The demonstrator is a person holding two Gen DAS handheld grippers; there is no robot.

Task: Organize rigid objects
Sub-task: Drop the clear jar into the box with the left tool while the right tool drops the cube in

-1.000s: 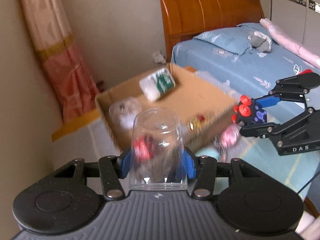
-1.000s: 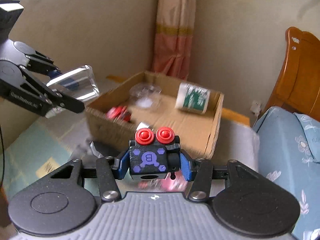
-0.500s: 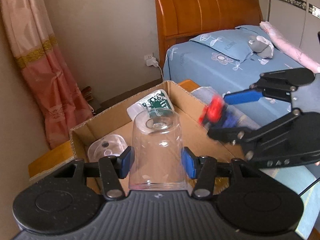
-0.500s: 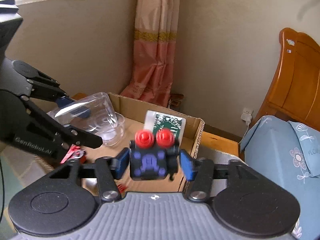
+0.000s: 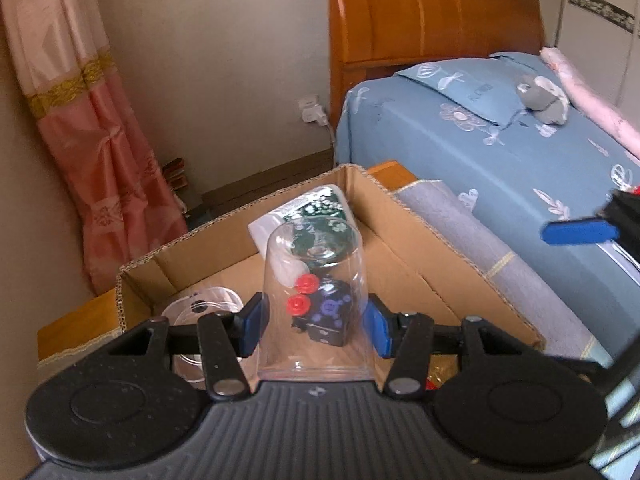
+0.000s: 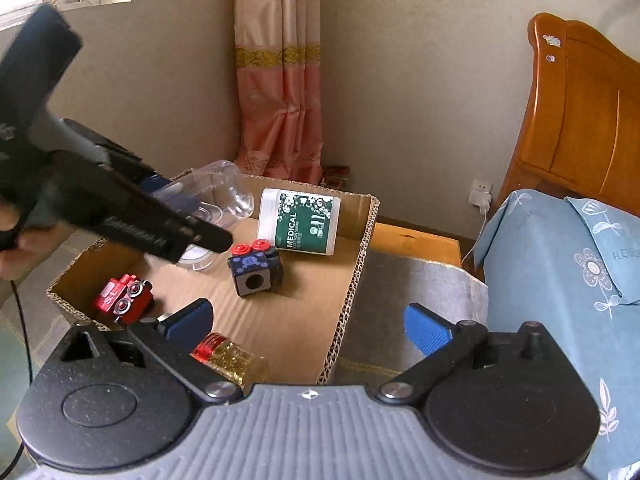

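Released since a moment ago, the black cube toy [image 6: 255, 271] with two red knobs now sits on the floor of the cardboard box [image 6: 352, 280], and the right tool [image 6: 308, 322] hangs spread wide and empty above the box's near edge. The left tool [image 5: 314, 322] pinches a clear plastic cup [image 5: 314, 304] over the box. A white tub [image 6: 300, 222] reads "MEDICAL". A red toy [image 6: 124, 300] shows "S.L". A red-capped bottle [image 6: 228, 356] is half hidden behind the right tool's finger [image 6: 188, 320].
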